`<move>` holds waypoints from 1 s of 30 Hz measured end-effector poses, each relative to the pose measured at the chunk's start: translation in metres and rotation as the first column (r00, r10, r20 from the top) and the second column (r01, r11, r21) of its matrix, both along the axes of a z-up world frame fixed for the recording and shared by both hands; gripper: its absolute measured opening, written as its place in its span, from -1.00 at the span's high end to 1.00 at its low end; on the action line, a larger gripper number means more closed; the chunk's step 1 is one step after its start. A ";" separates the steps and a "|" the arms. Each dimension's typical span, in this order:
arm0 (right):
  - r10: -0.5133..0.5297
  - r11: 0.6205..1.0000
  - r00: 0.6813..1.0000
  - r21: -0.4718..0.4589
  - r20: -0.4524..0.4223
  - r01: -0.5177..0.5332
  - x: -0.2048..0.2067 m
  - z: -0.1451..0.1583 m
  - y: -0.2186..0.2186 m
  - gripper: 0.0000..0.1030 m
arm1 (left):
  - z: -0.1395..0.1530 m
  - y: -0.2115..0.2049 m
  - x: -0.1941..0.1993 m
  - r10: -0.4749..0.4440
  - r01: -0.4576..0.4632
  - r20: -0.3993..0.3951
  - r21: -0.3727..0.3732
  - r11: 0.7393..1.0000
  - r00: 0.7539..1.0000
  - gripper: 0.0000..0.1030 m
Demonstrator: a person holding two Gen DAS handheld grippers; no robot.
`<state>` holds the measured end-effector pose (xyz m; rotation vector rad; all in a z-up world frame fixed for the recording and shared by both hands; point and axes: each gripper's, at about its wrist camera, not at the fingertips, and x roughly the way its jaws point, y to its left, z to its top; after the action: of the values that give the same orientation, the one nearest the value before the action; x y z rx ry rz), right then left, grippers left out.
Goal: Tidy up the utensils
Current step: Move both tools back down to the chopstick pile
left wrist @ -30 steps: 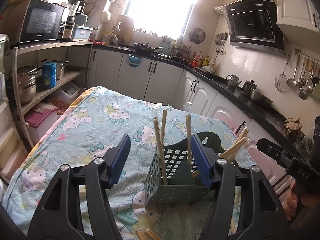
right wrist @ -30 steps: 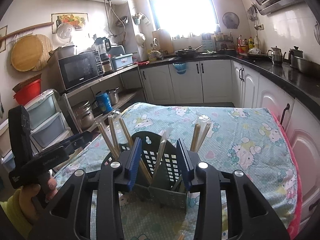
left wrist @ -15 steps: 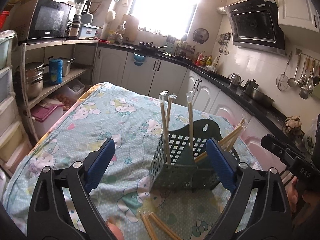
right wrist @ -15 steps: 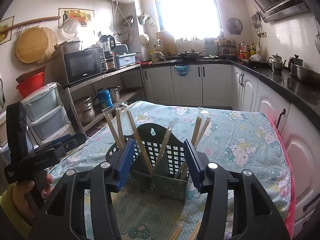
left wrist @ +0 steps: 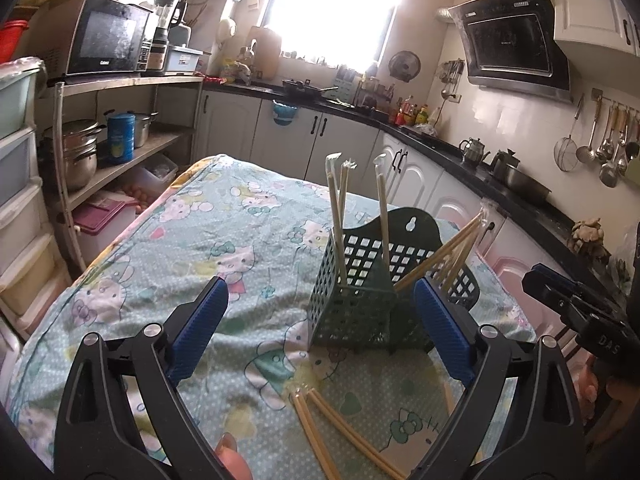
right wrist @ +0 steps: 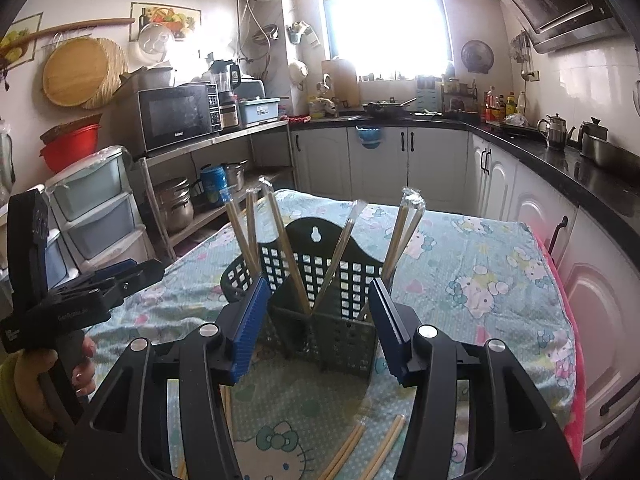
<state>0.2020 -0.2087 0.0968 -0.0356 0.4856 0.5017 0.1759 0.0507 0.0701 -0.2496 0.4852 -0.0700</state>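
Left wrist view shows the left gripper point(left wrist: 320, 332) spread wide with nothing between its blue pads, hanging over the desk point(left wrist: 200, 248) with its cartoon-cat cloth. Just ahead of it stands the dark green basket point(left wrist: 352, 300), a slotted holder with compartments. Several wrapped chopsticks point(left wrist: 338, 216) already stand in its near compartment, and another bunch point(left wrist: 448, 252) leans out to the right from a compartment behind. On the cloth between the gripper and the basket lie loose chopsticks point(left wrist: 320, 432), flat and fanned toward the camera.

From the right wrist view, the right gripper point(right wrist: 318, 332) is also open, less wide, and holds nothing; the basket point(right wrist: 328, 320) sits straight ahead between its pads (whether a pad touches the basket wall I cannot tell). A few more loose chopsticks point(right wrist: 360, 448) lie on the cloth just below this gripper.

My reading is that sorting is well under way: most sticks are stowed, and the step in hand is going for one of the pairs left on the cloth. The next move calls for lowering a gripper onto a flat pair, closing across the thin shafts without scattering them, then tipping them upright and dropping them into a compartment. The slippery wrappers and the soft, wrinkled cloth could make that pinch awkward.
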 end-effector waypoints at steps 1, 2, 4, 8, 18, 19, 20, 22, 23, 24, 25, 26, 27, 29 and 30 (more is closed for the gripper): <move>0.004 1.000 1.000 -0.004 -0.002 -0.004 -0.002 -0.001 0.000 0.02 | 0.000 0.000 -0.002 0.002 -0.002 -0.002 0.001 1.000 1.000 -0.68; 0.006 1.000 1.000 -0.007 -0.002 -0.006 -0.003 -0.002 0.000 0.02 | -0.001 0.000 -0.004 0.003 -0.003 -0.003 0.003 1.000 1.000 -0.69; 0.008 1.000 1.000 -0.015 -0.002 -0.008 -0.007 -0.004 0.000 0.02 | -0.005 0.001 -0.009 0.008 -0.008 -0.006 0.011 1.000 1.000 -0.70; 0.018 1.000 1.000 -0.024 -0.012 -0.018 -0.012 -0.011 0.000 0.02 | -0.010 0.002 -0.016 0.019 -0.019 -0.017 0.024 1.000 1.000 -0.70; 0.032 0.999 0.998 -0.024 -0.045 -0.033 -0.027 -0.030 -0.001 -0.14 | -0.024 -0.002 -0.035 0.030 -0.027 -0.048 0.067 0.997 0.998 -0.77; 0.033 0.999 0.998 -0.024 -0.051 -0.034 -0.028 -0.034 -0.001 -0.16 | -0.026 -0.003 -0.037 0.030 -0.027 -0.050 0.070 0.997 0.998 -0.77; 0.032 0.999 0.998 -0.025 -0.054 -0.034 -0.030 -0.037 -0.001 -0.17 | -0.027 -0.004 -0.038 0.031 -0.027 -0.055 0.072 0.997 0.998 -0.77; 0.034 0.999 0.997 -0.026 -0.065 -0.035 -0.032 -0.041 -0.002 -0.18 | -0.032 -0.005 -0.040 0.030 -0.025 -0.067 0.074 0.997 0.997 -0.77; 0.034 0.999 0.997 -0.027 -0.071 -0.036 -0.033 -0.044 -0.003 -0.18 | -0.035 -0.005 -0.042 0.029 -0.023 -0.073 0.078 0.997 0.997 -0.77; 0.034 0.999 0.997 -0.028 -0.076 -0.036 -0.034 -0.046 -0.003 -0.18 | -0.036 -0.006 -0.043 0.029 -0.023 -0.076 0.082 0.996 0.997 -0.77; 0.034 0.999 0.996 -0.029 -0.078 -0.036 -0.035 -0.047 -0.004 -0.18 | -0.038 -0.007 -0.044 0.028 -0.021 -0.080 0.085 0.996 0.996 -0.77; 0.034 0.999 0.996 -0.030 -0.083 -0.036 -0.037 -0.049 -0.005 -0.19 | -0.040 -0.008 -0.046 0.025 -0.018 -0.083 0.084 0.996 0.996 -0.77; 0.032 0.999 0.996 -0.033 -0.086 -0.035 -0.038 -0.051 -0.006 -0.19 | -0.041 -0.008 -0.046 0.024 -0.017 -0.086 0.083 0.996 0.996 -0.77; 0.032 0.999 0.995 -0.035 -0.092 -0.035 -0.039 -0.054 -0.009 -0.19 | -0.045 -0.010 -0.048 0.023 -0.015 -0.095 0.085 0.996 0.995 -0.77; 0.029 0.999 0.995 -0.037 -0.094 -0.033 -0.039 -0.056 -0.010 -0.19 | -0.046 -0.011 -0.049 0.022 -0.014 -0.099 0.086 0.996 0.995 -0.78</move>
<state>0.1627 -0.2183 0.0412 -0.0566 0.5874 0.5263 0.1273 0.0398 0.0243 -0.1741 0.5845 -0.0188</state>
